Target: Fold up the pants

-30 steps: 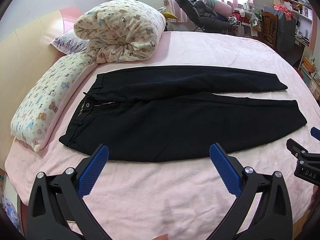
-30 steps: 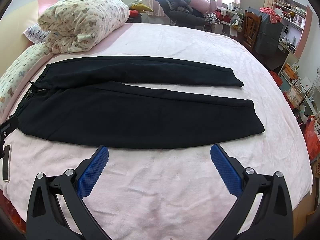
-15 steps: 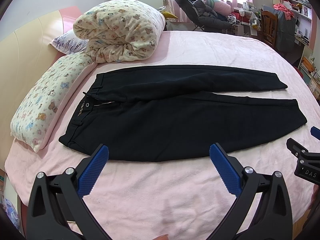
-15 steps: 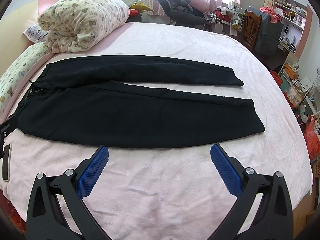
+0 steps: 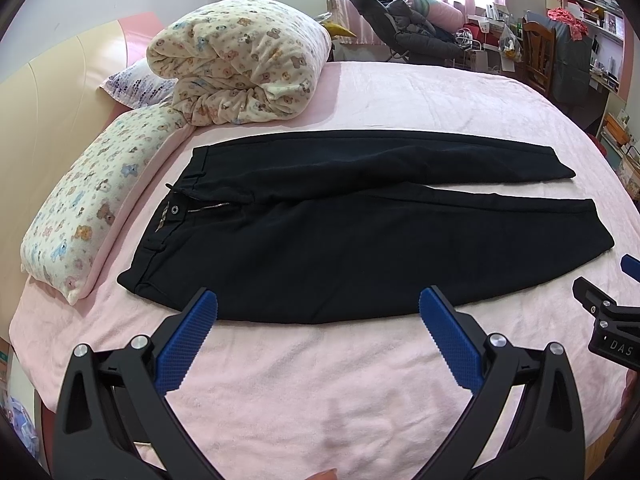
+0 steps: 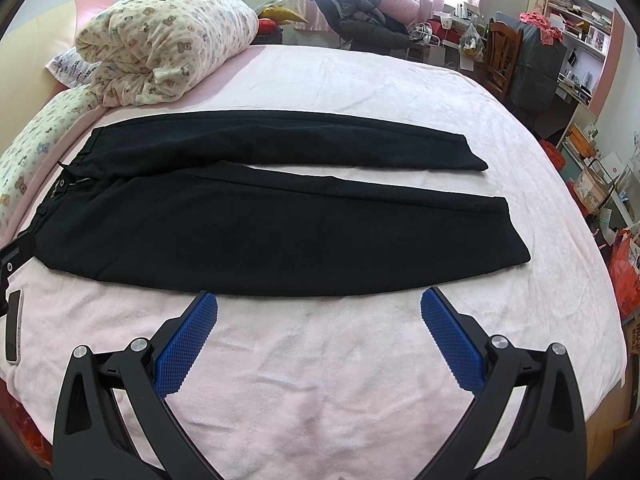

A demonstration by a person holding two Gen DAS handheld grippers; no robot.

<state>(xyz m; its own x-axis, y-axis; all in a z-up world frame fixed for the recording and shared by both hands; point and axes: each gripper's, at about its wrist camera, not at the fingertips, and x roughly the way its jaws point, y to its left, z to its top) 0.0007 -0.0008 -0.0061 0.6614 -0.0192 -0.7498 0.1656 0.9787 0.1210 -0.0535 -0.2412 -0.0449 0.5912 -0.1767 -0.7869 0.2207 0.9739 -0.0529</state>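
Observation:
Black pants [image 5: 352, 232] lie flat on the pink bed [image 5: 420, 92], waistband to the left with the fly open, the two legs stretching right. They also show in the right wrist view [image 6: 280, 236]. My left gripper [image 5: 318, 300] is open and empty, just short of the near edge of the pants by the waist half. My right gripper [image 6: 319, 300] is open and empty, just short of the near edge of the near leg. Part of the right gripper shows at the right edge of the left wrist view [image 5: 612, 320].
A rolled bear-print quilt [image 5: 240, 60] and a bear-print pillow [image 5: 92, 200] lie at the head of the bed, left of the waistband. A phone [image 6: 13, 326] lies on the bed's near left. A chair, shelves and clutter stand beyond the far right side.

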